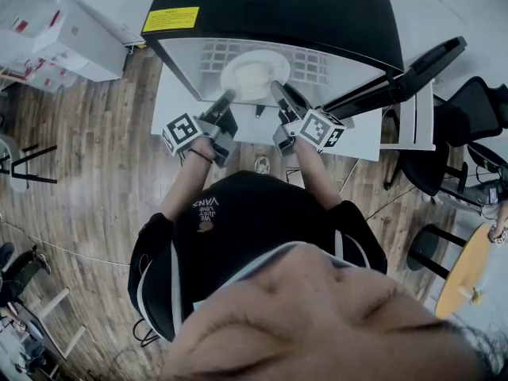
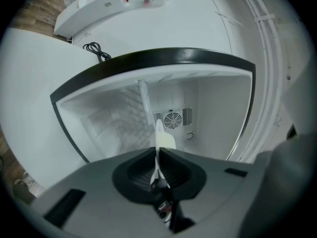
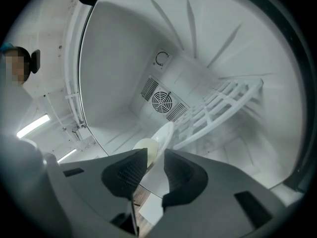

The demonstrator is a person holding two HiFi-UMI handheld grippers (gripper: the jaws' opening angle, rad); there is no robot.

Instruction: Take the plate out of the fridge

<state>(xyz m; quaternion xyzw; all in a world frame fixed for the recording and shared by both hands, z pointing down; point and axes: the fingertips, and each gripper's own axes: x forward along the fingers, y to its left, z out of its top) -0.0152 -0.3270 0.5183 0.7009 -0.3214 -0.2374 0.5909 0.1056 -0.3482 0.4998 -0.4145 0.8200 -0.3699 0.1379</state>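
Nearest the lens in the head view, the person's head (image 1: pixel 317 324) is seen, with a black shirt (image 1: pixel 254 228) beyond it. The plate (image 1: pixel 252 74) is found at the front of the open fridge (image 1: pixel 278 14), by the wire shelf (image 3: pixel 223 103), and something pale yellow is carried on it. Its left rim is pinched edge-on by the left gripper (image 2: pixel 158 150), whose jaws are pressed together on it. Its right rim is straddled by the right gripper (image 3: pixel 154 155), whose jaws are spread, with a gap left beside the rim. A round fan grille (image 3: pixel 161 100) is set in the back wall. The fridge is stood on a white table (image 1: pixel 171 105).
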